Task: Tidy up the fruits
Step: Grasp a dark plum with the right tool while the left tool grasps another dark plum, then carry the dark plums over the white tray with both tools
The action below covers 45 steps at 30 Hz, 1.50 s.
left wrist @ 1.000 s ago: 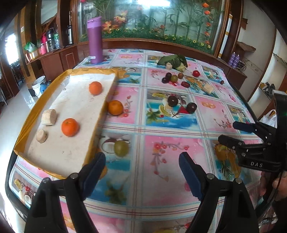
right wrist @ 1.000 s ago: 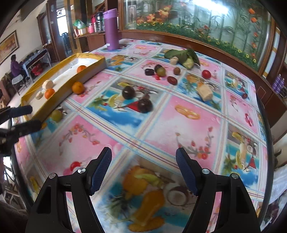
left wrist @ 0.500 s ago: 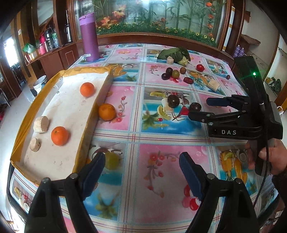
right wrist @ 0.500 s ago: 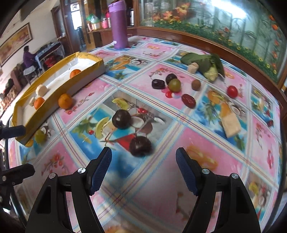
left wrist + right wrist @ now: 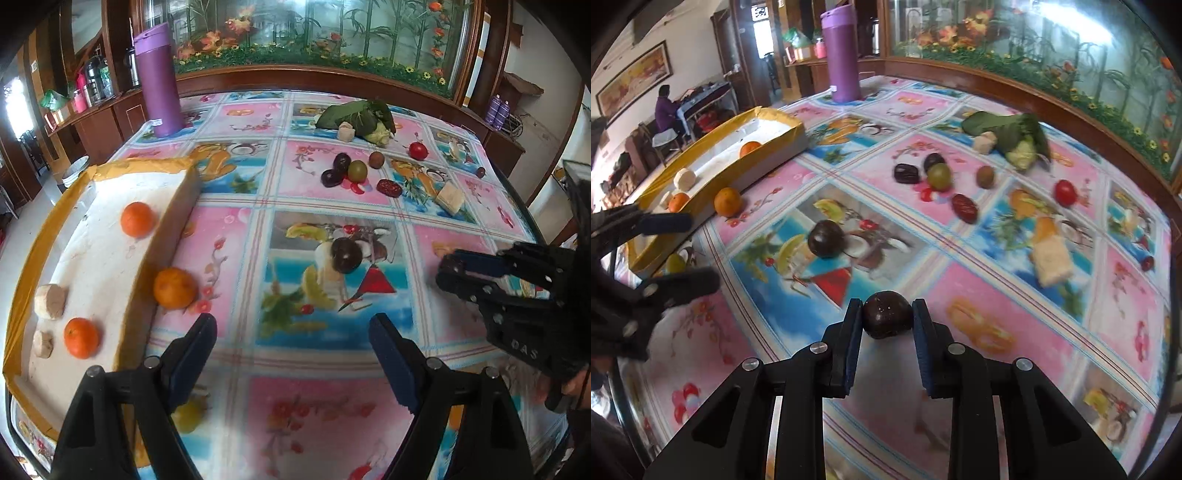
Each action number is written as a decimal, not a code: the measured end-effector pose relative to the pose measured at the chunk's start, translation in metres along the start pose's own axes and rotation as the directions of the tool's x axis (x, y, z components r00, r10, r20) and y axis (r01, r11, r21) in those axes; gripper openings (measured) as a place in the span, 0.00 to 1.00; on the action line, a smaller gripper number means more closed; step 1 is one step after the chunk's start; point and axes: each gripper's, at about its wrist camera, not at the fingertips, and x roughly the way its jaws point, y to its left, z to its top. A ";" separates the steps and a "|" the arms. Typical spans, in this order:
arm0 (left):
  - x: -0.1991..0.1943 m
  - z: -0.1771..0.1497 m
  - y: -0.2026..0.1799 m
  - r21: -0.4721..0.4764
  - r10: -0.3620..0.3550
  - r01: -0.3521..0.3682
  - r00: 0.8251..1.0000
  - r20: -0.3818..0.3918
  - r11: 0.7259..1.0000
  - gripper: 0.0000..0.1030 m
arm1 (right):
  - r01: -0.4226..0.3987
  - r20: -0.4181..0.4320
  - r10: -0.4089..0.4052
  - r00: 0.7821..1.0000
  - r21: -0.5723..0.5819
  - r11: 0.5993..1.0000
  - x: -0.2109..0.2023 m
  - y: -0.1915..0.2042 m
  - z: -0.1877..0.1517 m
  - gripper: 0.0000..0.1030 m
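A: Entry, right gripper point(image 5: 887, 316). Both blue pads point(image 5: 852, 339) press the sides of a dark round fruit point(image 5: 886, 319), low over the table point(image 5: 1015, 295) with its fruit-print cloth. Clamped on it.

B: Left gripper point(image 5: 293, 354)?

A: Jaws stand wide, nothing between them, only cloth below. It hangs just beside the near end of the yellow-rimmed tray point(image 5: 37, 240).

B: Tray contents?

A: Two oranges inside, one toward the far end point(image 5: 137, 219), one near the close end point(image 5: 81, 337). Two pale cut pieces point(image 5: 51, 301) lie beside the nearer orange. A third orange point(image 5: 174, 287) sits on the cloth, touching the tray's outer wall. A green fruit point(image 5: 675, 263) lies on the cloth beside the tray's near end.

B: Rest of the fruit, relative to the tray?

A: A second dark round fruit point(image 5: 346, 254) lies well apart from the tray, mid-table. Farther off is a cluster: two dark fruits, a green one point(image 5: 357, 170), a brown one, a red date point(image 5: 389, 187). Beyond those are a red tomato point(image 5: 417, 150), a leafy green vegetable point(image 5: 358, 116) and a pale block point(image 5: 449, 198).

B: Anything else?

A: A purple flask point(image 5: 158, 79) stands upright past the tray's far end. The right wrist view shows a seated person point(image 5: 666, 110) in the room behind the tray.
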 end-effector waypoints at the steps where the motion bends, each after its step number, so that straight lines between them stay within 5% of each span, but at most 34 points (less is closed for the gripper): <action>1: 0.006 0.005 -0.006 -0.003 -0.015 0.015 1.000 -0.003 1.000 0.84 | 0.021 0.003 -0.021 1.000 -0.002 1.000 -0.008 -0.005 -0.006 0.25; 6: 0.034 0.024 -0.031 -0.015 -0.019 0.019 1.000 0.000 1.000 0.83 | 0.084 -0.005 -0.084 0.996 0.040 0.996 -0.031 -0.032 -0.035 0.26; 8: 0.045 0.028 -0.034 -0.028 -0.022 0.022 1.000 -0.015 0.999 0.73 | 0.095 -0.011 -0.094 0.995 0.064 0.993 -0.037 -0.041 -0.045 0.26; 10: 0.054 0.031 -0.037 -0.036 -0.035 0.034 0.999 -0.032 0.999 0.47 | 0.092 -0.009 -0.092 0.996 0.094 0.991 -0.042 -0.049 -0.052 0.26; 15: 0.056 0.031 -0.035 -0.046 -0.009 0.009 1.000 0.009 0.999 0.24 | 0.087 0.006 -0.088 0.996 0.119 0.989 -0.049 -0.052 -0.056 0.26; 26: -0.009 -0.003 0.011 -0.243 -0.163 0.179 0.983 0.086 0.953 0.24 | 0.075 0.044 -0.078 0.996 0.059 0.995 -0.058 -0.030 -0.038 0.26; 38: -0.069 -0.047 0.064 -0.291 -0.075 0.111 0.988 0.132 0.950 0.24 | 0.011 0.041 -0.008 0.999 -0.069 0.998 -0.044 0.035 -0.004 0.25; 45: -0.089 -0.060 0.124 -0.382 0.004 0.053 0.989 0.148 0.923 0.24 | -0.040 0.055 0.049 0.997 -0.152 0.988 -0.031 0.090 0.034 0.25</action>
